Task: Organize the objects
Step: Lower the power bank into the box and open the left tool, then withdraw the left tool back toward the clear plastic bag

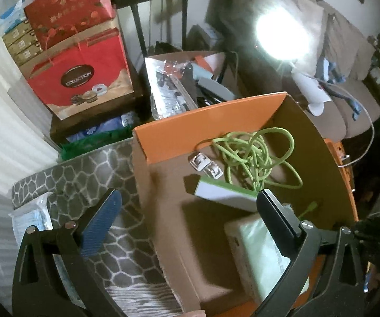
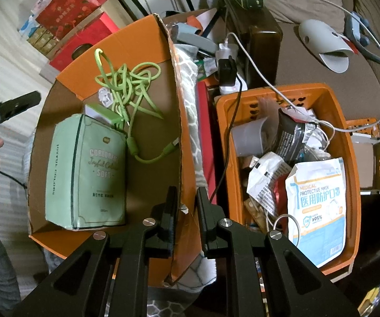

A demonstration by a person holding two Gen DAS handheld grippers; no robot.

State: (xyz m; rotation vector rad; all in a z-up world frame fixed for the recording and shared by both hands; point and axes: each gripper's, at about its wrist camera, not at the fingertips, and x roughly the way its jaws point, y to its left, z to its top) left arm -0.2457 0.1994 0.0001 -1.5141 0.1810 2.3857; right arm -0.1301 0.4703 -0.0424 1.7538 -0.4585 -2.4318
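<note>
An orange cardboard box holds a tangled green cable, a pale green tissue pack, a small green-edged white box and small white clips. My left gripper is open, straddling the box's left wall, one finger inside over the tissue pack. My right gripper is nearly closed around the box's right wall, with the wall's edge between its jaws.
An orange plastic basket at the right holds a medical mask pack, packets and cables. A grey patterned cushion lies left of the box. Red gift bags stand behind. A bright lamp glares.
</note>
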